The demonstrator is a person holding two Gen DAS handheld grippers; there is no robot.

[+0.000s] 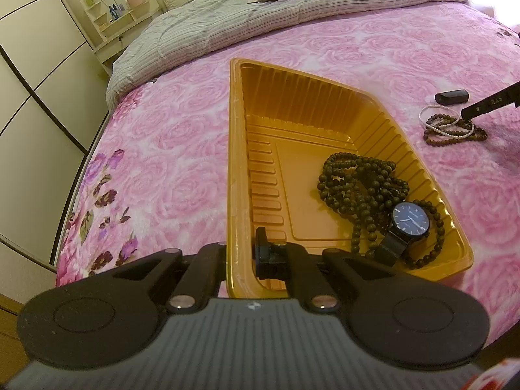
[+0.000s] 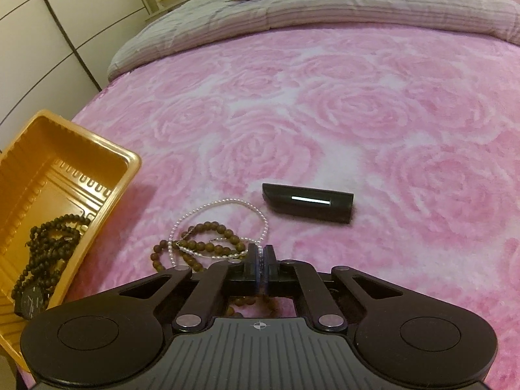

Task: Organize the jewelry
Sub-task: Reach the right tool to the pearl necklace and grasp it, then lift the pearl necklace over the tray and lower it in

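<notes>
A gold plastic tray (image 1: 237,149) lies on the pink bed. My left gripper (image 1: 239,253) is shut on the tray's near left rim. Inside lie a dark bead necklace (image 1: 360,182) and a black watch (image 1: 408,224). The tray (image 2: 19,149), beads (image 2: 52,237) and watch (image 2: 31,300) also show in the right wrist view. My right gripper (image 2: 260,252) is shut on the pearl strand (image 2: 221,224) that is tangled with brown bead bracelets (image 2: 201,247) on the blanket. The right gripper (image 1: 487,104) shows over that pile (image 1: 451,126) in the left wrist view.
A black oblong case (image 2: 308,203) lies just beyond the pile, also seen in the left wrist view (image 1: 451,96). The pink rose blanket (image 2: 357,113) covers the bed. A striped quilt (image 2: 292,13) and pillows lie at the head. Wardrobe doors (image 1: 32,81) stand left.
</notes>
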